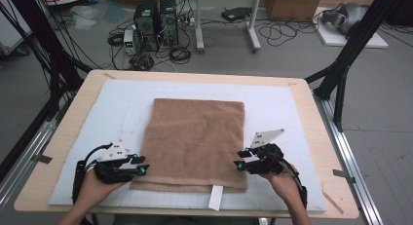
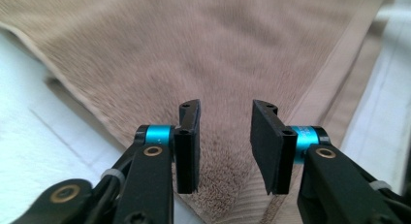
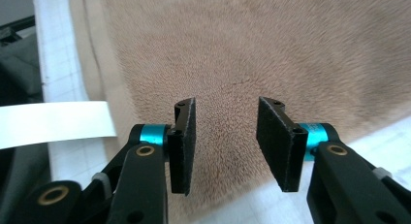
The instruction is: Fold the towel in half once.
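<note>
A brown towel (image 1: 195, 142) lies folded flat on the white mat (image 1: 272, 101), and its lower layer peeks out along the near edge. My left gripper (image 1: 144, 164) sits at the towel's near left corner and is open. In the left gripper view the jaws (image 2: 225, 136) stand apart over the towel's (image 2: 194, 49) corner with nothing between the pads. My right gripper (image 1: 239, 158) is at the near right edge, also open. Its jaws (image 3: 225, 136) hover over the towel's pile (image 3: 266, 49) without gripping it.
A white label tag (image 1: 215, 197) sticks out from the towel's near edge, and the right gripper view has it (image 3: 53, 122) at the left. The mat covers most of the wooden table (image 1: 311, 113). Computers, cables and frame legs stand on the floor beyond.
</note>
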